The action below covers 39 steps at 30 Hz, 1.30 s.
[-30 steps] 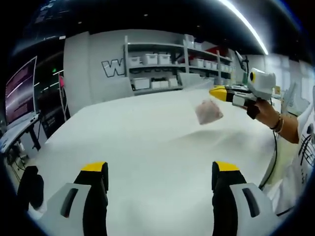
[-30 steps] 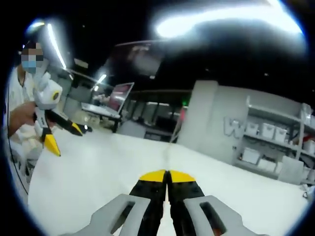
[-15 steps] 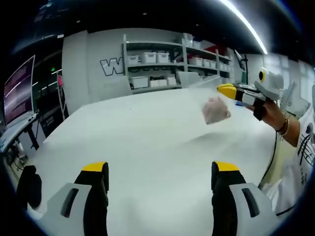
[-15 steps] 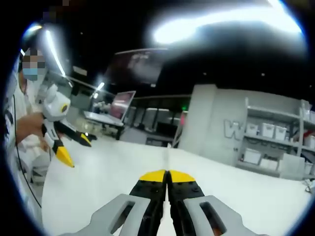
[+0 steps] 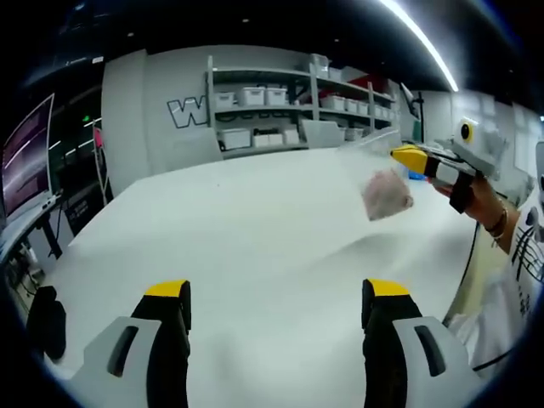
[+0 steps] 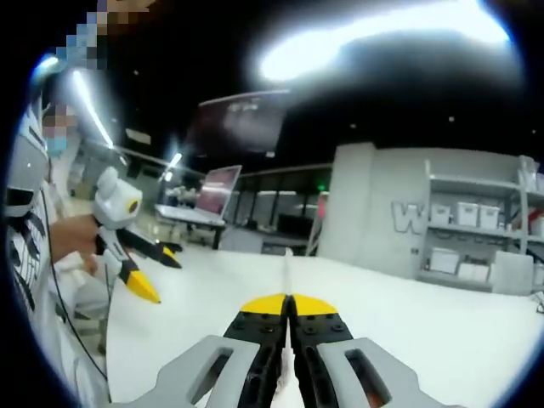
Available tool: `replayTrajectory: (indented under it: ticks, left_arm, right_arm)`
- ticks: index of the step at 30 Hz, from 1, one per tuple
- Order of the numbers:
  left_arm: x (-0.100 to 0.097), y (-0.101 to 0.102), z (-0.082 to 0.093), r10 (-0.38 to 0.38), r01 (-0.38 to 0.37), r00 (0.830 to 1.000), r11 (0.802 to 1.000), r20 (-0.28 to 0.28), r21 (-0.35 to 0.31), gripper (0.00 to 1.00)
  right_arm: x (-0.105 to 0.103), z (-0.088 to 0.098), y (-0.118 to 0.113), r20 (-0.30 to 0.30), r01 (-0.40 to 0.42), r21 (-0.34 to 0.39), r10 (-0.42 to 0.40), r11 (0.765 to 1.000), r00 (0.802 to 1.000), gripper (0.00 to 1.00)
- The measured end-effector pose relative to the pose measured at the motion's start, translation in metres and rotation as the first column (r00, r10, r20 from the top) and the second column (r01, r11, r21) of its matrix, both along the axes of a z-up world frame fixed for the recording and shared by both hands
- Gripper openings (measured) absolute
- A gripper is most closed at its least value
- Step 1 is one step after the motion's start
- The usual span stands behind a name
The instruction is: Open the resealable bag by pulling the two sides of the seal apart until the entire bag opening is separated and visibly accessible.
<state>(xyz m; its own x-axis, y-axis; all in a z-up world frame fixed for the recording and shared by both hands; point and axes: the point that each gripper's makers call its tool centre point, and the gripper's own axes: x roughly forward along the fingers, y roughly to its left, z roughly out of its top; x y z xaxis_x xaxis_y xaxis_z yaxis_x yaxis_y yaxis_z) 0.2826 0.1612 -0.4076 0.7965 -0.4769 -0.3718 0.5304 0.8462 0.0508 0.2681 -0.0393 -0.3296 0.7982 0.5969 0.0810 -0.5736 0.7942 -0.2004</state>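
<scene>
The bench (image 5: 255, 221) is a broad, plain white surface with a soft ripple across it, running away from you toward a grey wall bearing a large letter W (image 5: 185, 111). Against that wall stand shelves (image 5: 289, 110) loaded with white bins; to the left in the left gripper view a lit monitor (image 5: 24, 161) sits on a side desk, and a long ceiling light strip (image 5: 421, 42) runs overhead. In the left gripper view your left gripper (image 5: 276, 297) has its yellow-tipped fingers spread wide, low over the near part of the bench, holding nothing. Far right in that view your right gripper (image 5: 406, 156) comes in with your hand behind it, and the resealable bag (image 5: 382, 183) hangs from its tips above the bench, clear plastic with a pinkish lump in the lower part. The right gripper view looks the other way along the bench: its own fingers (image 6: 263, 316) are pressed together, with a thin pale edge of the bag (image 6: 286, 268) rising from between the tips; the pinkish contents are out of sight here. That view adds what the other lacks: your left gripper (image 6: 153, 272) seen from the side at the left, fingers apart, your hand on it, plus a large dark screen (image 6: 238, 123) high on the far side and a laptop-like display (image 6: 217, 187) on a desk beneath it.
</scene>
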Motion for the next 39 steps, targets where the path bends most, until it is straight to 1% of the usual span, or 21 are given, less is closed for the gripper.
replayTrajectory:
  ticks: [6,12,16,18,25,28,31,35,39]
  left_arm:
    - [-0.004,-0.001,0.001,-0.012,0.012,1.000,1.000,0.006,-0.001,0.77]
    - [-0.006,-0.001,0.003,-0.017,0.017,1.000,1.000,0.011,-0.002,0.75]
    - [-0.009,-0.004,0.005,-0.022,0.023,1.000,1.000,0.016,-0.004,0.73]
    - [-0.010,-0.006,0.007,-0.026,0.026,0.999,1.000,0.019,-0.005,0.72]
    - [-0.013,-0.010,0.009,-0.042,0.042,0.999,0.999,0.028,-0.012,0.69]
    - [-0.015,-0.010,0.010,-0.046,0.047,0.998,0.999,0.031,-0.012,0.67]
    - [-0.016,-0.008,0.012,-0.046,0.048,0.998,0.999,0.047,-0.023,0.66]
    - [-0.019,-0.007,0.018,-0.056,0.059,0.996,0.998,0.075,-0.036,0.65]
    - [-0.022,-0.009,0.023,-0.093,0.096,0.988,0.995,0.123,-0.023,0.60]
  right_arm:
    - [-0.012,-0.004,0.002,-0.024,-0.017,0.016,0.017,1.000,1.000,0.00]
    - [-0.019,-0.011,0.002,-0.047,-0.020,0.015,0.021,1.000,0.999,0.00]
    - [-0.025,-0.011,0.001,-0.054,-0.023,0.019,0.024,1.000,0.998,0.00]
    - [-0.027,-0.011,0.001,-0.048,-0.023,0.007,0.024,1.000,0.999,0.00]
    - [-0.032,-0.017,0.007,-0.009,-0.024,-0.082,0.024,0.996,1.000,0.00]
    - [-0.036,-0.016,0.015,0.006,-0.046,-0.103,0.047,0.994,0.999,0.00]
    - [-0.041,-0.019,0.026,0.009,-0.094,-0.125,0.095,0.988,0.995,0.00]
    - [-0.044,-0.025,0.039,-0.007,-0.145,-0.143,0.145,0.979,0.989,0.00]
    - [-0.050,-0.037,0.054,-0.040,-0.213,-0.168,0.209,0.962,0.977,0.00]
